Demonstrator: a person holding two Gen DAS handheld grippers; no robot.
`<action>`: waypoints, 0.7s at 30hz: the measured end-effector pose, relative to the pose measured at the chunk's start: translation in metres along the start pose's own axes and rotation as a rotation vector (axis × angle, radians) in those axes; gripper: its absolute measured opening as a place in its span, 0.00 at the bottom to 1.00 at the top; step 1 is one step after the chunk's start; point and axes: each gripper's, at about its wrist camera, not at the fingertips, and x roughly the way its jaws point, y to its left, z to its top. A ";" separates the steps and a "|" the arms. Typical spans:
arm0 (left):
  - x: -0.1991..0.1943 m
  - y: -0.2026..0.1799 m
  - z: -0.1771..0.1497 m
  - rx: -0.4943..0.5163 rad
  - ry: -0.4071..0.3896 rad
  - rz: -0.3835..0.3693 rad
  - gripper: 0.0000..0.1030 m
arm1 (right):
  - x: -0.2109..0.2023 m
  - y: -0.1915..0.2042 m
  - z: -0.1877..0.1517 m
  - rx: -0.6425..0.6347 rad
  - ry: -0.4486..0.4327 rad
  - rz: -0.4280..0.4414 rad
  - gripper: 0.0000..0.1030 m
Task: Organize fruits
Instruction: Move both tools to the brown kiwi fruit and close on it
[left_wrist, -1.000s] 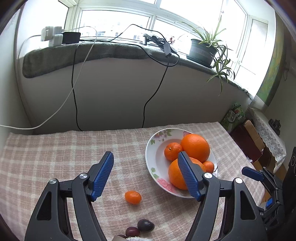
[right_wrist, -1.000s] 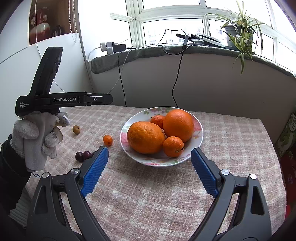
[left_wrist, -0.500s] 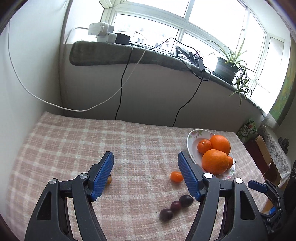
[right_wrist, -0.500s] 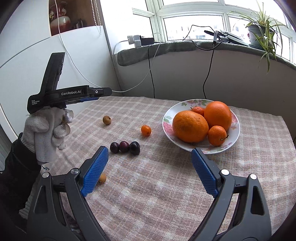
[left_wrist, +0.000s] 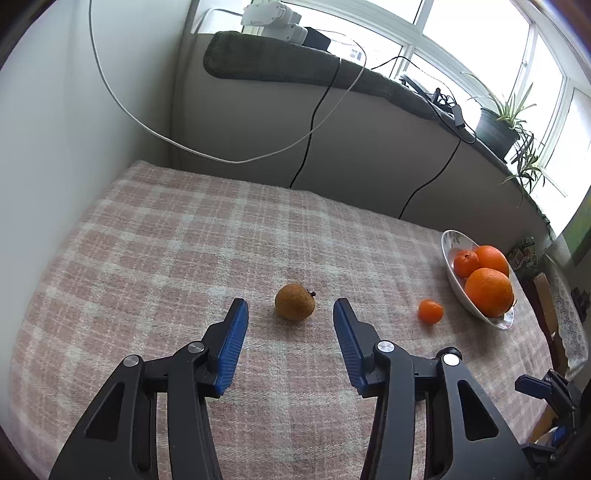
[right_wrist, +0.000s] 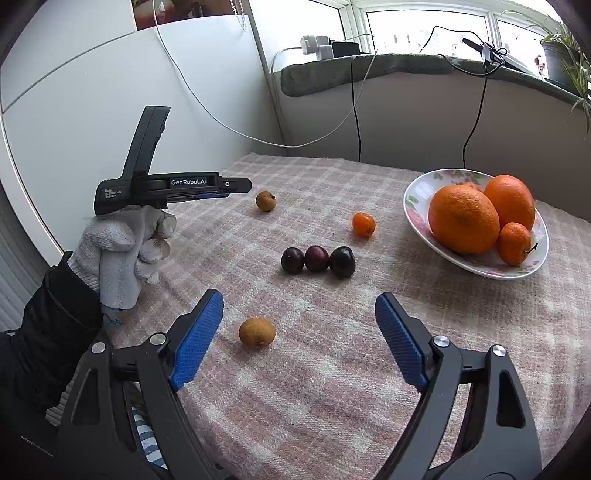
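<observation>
Checked tablecloth (right_wrist: 332, 387) bears floral plate (right_wrist: 413, 206) holding four oranges (right_wrist: 463, 219).

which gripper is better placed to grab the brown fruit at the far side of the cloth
Left. The left gripper is open with its jaws either side of that brown fruit. The right gripper sits farther back, near another brown fruit.

left gripper (left_wrist: 290, 314) spread wide, right gripper (right_wrist: 299, 308) spread wide
</observation>
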 end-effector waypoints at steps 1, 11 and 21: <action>0.004 -0.001 -0.001 0.005 0.007 -0.002 0.41 | 0.003 0.003 -0.001 -0.007 0.007 0.004 0.83; 0.024 -0.012 0.001 0.078 0.046 0.044 0.39 | 0.029 0.024 -0.008 -0.073 0.097 0.047 0.56; 0.040 -0.009 0.004 0.081 0.083 0.057 0.35 | 0.043 0.027 -0.012 -0.093 0.144 0.053 0.44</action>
